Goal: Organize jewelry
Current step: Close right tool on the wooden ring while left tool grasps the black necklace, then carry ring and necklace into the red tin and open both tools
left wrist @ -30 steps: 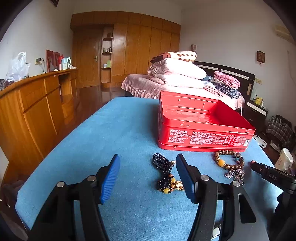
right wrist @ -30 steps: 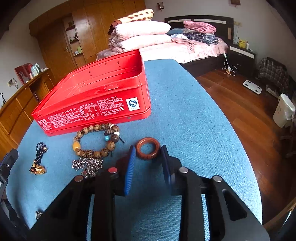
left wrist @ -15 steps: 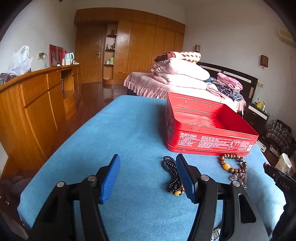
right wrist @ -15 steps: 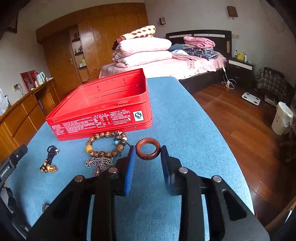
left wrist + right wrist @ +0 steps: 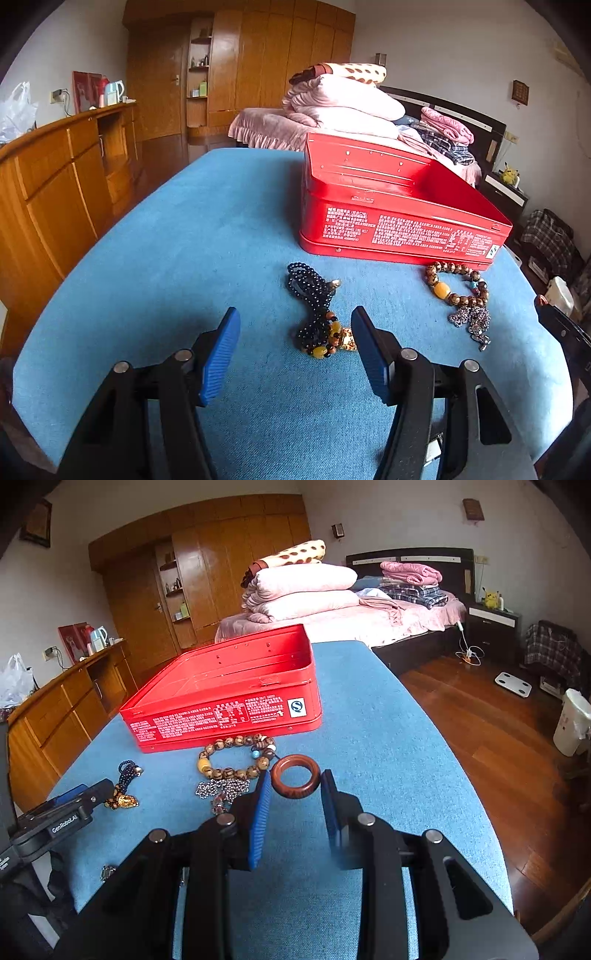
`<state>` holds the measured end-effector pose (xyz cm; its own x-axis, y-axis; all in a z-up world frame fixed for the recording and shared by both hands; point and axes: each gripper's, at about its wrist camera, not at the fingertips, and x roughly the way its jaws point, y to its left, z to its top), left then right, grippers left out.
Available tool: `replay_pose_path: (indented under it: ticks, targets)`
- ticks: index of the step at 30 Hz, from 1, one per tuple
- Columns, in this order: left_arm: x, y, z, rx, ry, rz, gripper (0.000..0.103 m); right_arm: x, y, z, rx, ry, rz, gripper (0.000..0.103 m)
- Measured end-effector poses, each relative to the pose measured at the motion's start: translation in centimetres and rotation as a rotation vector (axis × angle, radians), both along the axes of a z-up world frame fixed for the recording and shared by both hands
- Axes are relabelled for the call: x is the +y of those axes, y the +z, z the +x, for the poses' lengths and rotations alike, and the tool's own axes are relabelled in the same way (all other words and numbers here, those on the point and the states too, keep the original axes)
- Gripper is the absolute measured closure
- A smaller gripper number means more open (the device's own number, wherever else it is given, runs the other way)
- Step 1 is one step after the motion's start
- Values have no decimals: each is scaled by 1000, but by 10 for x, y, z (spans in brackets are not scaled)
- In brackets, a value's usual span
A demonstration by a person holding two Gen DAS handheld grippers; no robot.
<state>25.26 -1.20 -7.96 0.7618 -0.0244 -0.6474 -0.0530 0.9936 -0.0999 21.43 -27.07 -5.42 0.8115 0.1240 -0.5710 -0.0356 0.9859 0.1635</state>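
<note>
Right tool [image 5: 295,781] clamps wooden ring [image 5: 295,776], hole facing camera. Left tool [image 5: 295,332] wide, empty.

Open red rectangular metal tin [image 5: 229,705]: lidless, empty as far as visible, white print on its near wall; flat on the blue cloth, behind all the jewelry.

Brown wooden ring [image 5: 295,776]: thick, polished, round; held off the cloth between the right gripper's blue pads, hole facing up and toward the viewer.

Brown wooden bead bracelet [image 5: 456,282]: mottled beads, one amber bead, one turquoise; lies in a loop just in front of the tin's near wall.

Silver chain [image 5: 471,320]: bunched in a heap, touching the bracelet's near edge.

Black bead strand [image 5: 312,301]: long, doubled over, amber beads and gold charm at its near end; left of the bracelet, apart.
</note>
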Motion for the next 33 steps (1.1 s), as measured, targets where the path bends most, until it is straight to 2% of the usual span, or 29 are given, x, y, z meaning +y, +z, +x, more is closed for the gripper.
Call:
replay_pose_path:
  ticks: [8, 10, 12, 14, 15, 19, 21, 33]
  targets:
    - [-3, -8, 26, 90, 22, 0, 43, 2, 0, 0, -5, 15, 0, 76]
    - [-4, -10, 30, 102, 29, 3, 58, 2, 0, -1, -6, 15, -2, 76]
    - [-6, -11, 29, 96, 17, -1, 79, 3, 0, -1, -5, 15, -2, 76]
    - [-9, -11, 28, 89, 4, 15, 81, 2, 0, 0, -5, 13, -1, 76]
    - [-10, -10, 27, 81, -5, 12, 89, 2, 0, 0, -6, 11, -1, 76]
    - [-5, -6, 20, 36, -9, -21, 90, 2, 1, -1, -11, 8, -6, 76]
    - [-1, -1, 12, -12, 7, -35, 90, 3, 1, -1, -16, 7, -15, 76]
    - [8, 33, -13, -195, 37, -20, 90, 4, 13, -3, -90, 37, 26, 76]
